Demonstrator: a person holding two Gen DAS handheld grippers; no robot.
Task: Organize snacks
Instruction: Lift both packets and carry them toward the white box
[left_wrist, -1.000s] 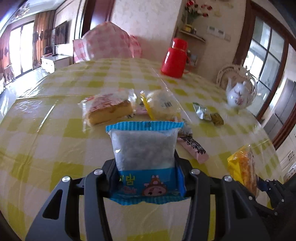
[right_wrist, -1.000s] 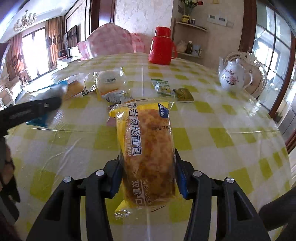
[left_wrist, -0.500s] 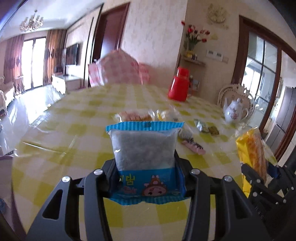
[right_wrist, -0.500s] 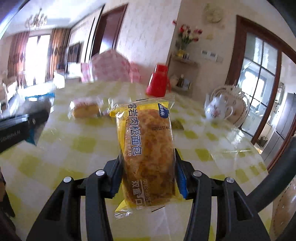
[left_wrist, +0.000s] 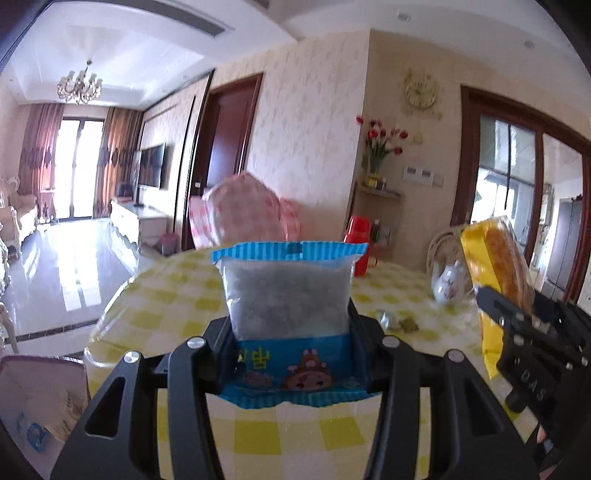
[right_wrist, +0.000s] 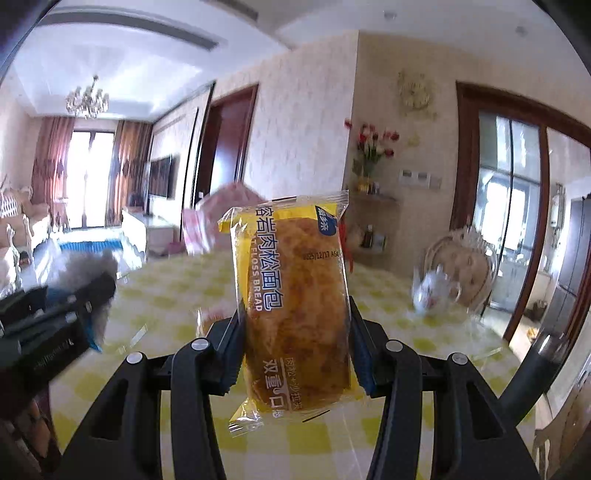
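My left gripper (left_wrist: 290, 354) is clamped on a blue snack bag (left_wrist: 288, 306), both fingers pressed against its sides. The bag stands upright at center frame of the left view, crimped top edge up, cartoon print on the lower band, pale contents showing through the clear window. It is held up off the table (left_wrist: 177, 310).

My right gripper (right_wrist: 295, 350) is closed on a yellow bread pack (right_wrist: 295, 306), fingers squeezing its lower half. The pack stands upright, slightly tilted, at center of the right view, with brown floss bread visible through the wrapper. It is lifted clear of the table too.

Each gripper shows in the other view: the bread pack (left_wrist: 495, 269) and right gripper sit at the right edge of the left view, and the left gripper (right_wrist: 48, 325) with its bag, blurred, sits at the left edge of the right view.

The table has a yellow-and-white checked cloth under clear plastic. On the left view, small wrapped snacks (left_wrist: 397, 321) lie right of center, near the teapot (left_wrist: 448, 288). A red flask (left_wrist: 360, 247) stands behind the blue bag's upper right corner. A pink checked chair (left_wrist: 243, 214) is at the far side of the table. A carton (left_wrist: 40, 402) sits lower left of the left view, contents unclear.
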